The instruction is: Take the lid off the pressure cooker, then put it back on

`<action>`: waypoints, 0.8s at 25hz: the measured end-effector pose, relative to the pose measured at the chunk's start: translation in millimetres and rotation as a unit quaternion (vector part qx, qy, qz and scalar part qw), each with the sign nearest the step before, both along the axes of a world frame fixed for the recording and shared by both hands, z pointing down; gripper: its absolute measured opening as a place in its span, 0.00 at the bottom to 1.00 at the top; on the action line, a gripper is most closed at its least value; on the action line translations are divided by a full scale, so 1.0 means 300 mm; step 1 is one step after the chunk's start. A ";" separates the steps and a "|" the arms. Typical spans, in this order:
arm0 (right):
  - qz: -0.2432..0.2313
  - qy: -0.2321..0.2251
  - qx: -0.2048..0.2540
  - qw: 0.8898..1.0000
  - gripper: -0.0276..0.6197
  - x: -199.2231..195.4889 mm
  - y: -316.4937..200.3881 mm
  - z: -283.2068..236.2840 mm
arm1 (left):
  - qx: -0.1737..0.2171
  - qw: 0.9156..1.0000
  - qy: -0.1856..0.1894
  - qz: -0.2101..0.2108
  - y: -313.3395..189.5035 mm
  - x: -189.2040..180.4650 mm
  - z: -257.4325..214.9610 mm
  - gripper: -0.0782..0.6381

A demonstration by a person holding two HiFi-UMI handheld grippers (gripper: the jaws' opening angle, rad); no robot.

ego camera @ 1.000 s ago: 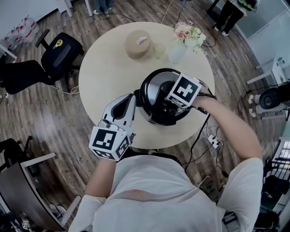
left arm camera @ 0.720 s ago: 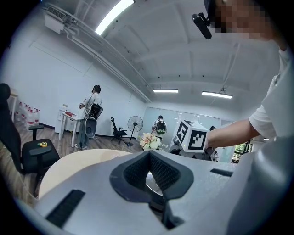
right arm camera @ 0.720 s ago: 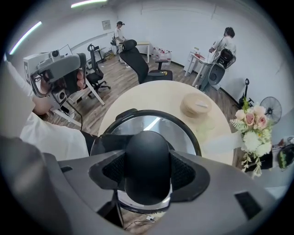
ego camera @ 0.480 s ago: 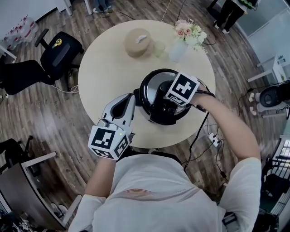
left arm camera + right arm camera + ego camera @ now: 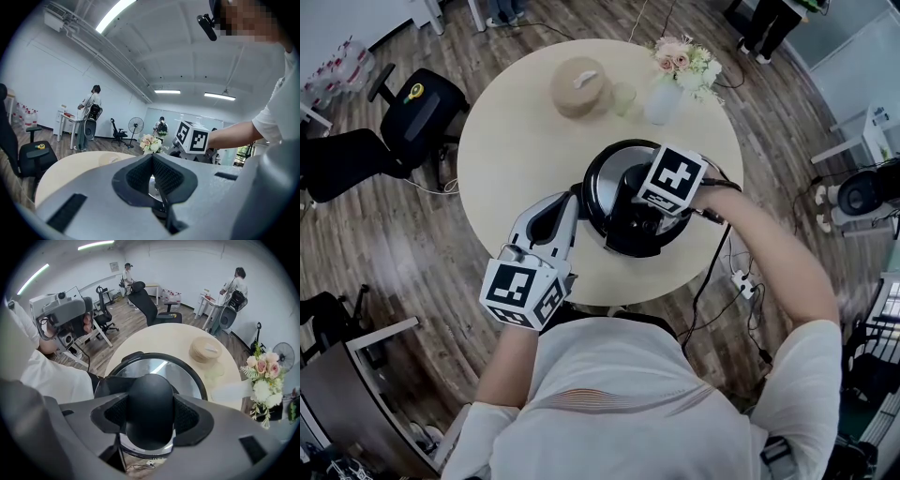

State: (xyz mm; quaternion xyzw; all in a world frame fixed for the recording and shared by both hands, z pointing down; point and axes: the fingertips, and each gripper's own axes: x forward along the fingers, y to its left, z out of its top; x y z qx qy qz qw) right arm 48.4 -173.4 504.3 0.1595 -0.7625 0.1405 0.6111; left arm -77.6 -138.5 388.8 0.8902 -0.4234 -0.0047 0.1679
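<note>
Jaws of the right gripper (image 5: 150,414) stand part-way apart, their ribbed black pads pressed against both flanks of a smooth, egg-shaped black plastic handle (image 5: 150,390). The gripper points steeply down, and its white cube with black square markers tops it in the head view. The handle rises from the centre of a round, mirror-bright steel lid (image 5: 159,365) ringed by a black rim. This lid sits flat on the squat black pressure cooker (image 5: 628,242).

The left gripper (image 5: 153,178), a matt grey shell, is closed tight, its textured pads meeting along one seam with nothing seen clamped between them. It lies nearly level with its tip at the cooker's 9 o'clock side. Whether it touches the wall cannot be told.

The cooker stands on a round, pale cream bench (image 5: 516,141), toward 5 o'clock from the bench's middle. A tan, domed round box (image 5: 579,86) sits at the bench's 12 o'clock. Just beside it, toward 1 o'clock, are a translucent greenish tumbler (image 5: 624,99) and a clear vase (image 5: 661,101) of pink and white flowers (image 5: 682,62). A thin black cable (image 5: 709,281) hangs off the bench edge at 4 o'clock. A padded black office chair (image 5: 417,117) stands on the wood-plank floor (image 5: 384,244) at 9 o'clock.
</note>
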 end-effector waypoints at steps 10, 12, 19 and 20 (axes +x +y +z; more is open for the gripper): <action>-0.099 0.036 -0.006 0.994 0.48 -0.001 0.032 -0.005 | -0.003 1.000 0.000 -0.009 0.005 -0.013 -0.003 0.12; -0.137 0.035 -0.006 0.990 0.48 -0.007 0.038 -0.007 | -0.004 1.000 0.000 -0.011 0.003 -0.011 -0.001 0.12; -0.261 0.049 -0.008 0.964 0.48 -0.019 0.075 -0.005 | -0.003 1.000 -0.002 -0.012 0.004 -0.006 0.000 0.12; -0.259 0.047 -0.006 0.965 0.48 -0.020 0.077 -0.005 | -0.003 1.000 -0.002 -0.012 0.006 -0.005 0.000 0.12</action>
